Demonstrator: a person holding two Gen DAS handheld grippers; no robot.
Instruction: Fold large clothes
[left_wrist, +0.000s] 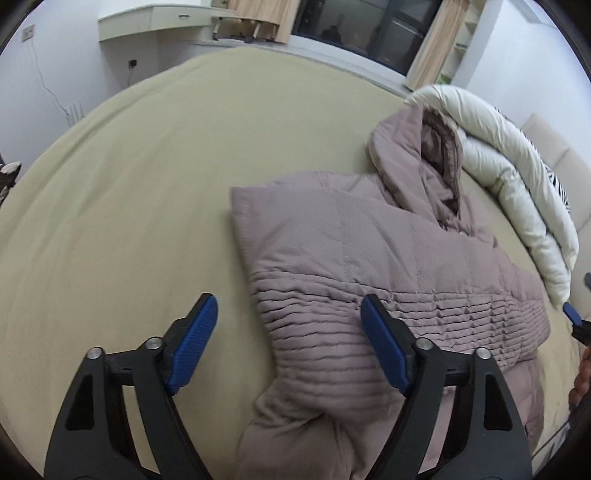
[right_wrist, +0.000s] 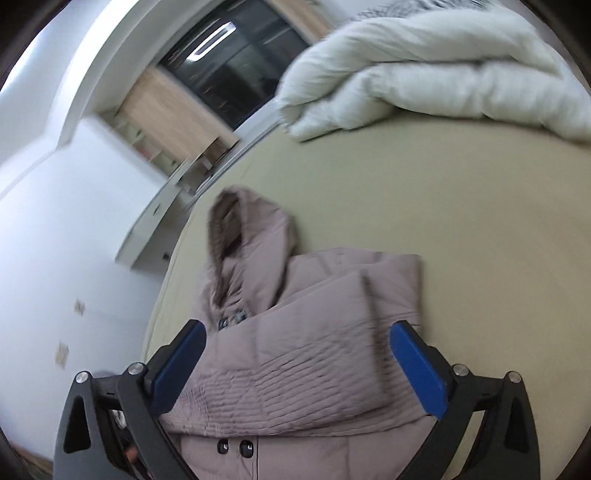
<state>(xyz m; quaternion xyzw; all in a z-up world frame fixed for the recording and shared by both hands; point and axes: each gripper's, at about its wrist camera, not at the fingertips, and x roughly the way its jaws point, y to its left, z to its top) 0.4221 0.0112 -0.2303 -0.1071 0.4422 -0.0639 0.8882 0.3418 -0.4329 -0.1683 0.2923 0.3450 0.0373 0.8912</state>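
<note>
We have the mauve quilted hooded coat (left_wrist: 369, 258) lying on the bed's khaki sheet (left_wrist: 129, 203), its sleeve already folded across the chest, most likely to narrow it before folding it lengthwise. Our left claw (left_wrist: 288, 332) stands wide and empty above the coat's near-left edge, one blue pad over the sheet, the other over the ribbed waist. Our right claw (right_wrist: 299, 354) is also wide, gripping nothing, the folded sleeve below it. The left view shows a rolled white duvet (left_wrist: 517, 192) just beyond the hood; only the right view, though blurred, shows the coat's dark snap buttons (right_wrist: 234, 446) on the front.
</note>
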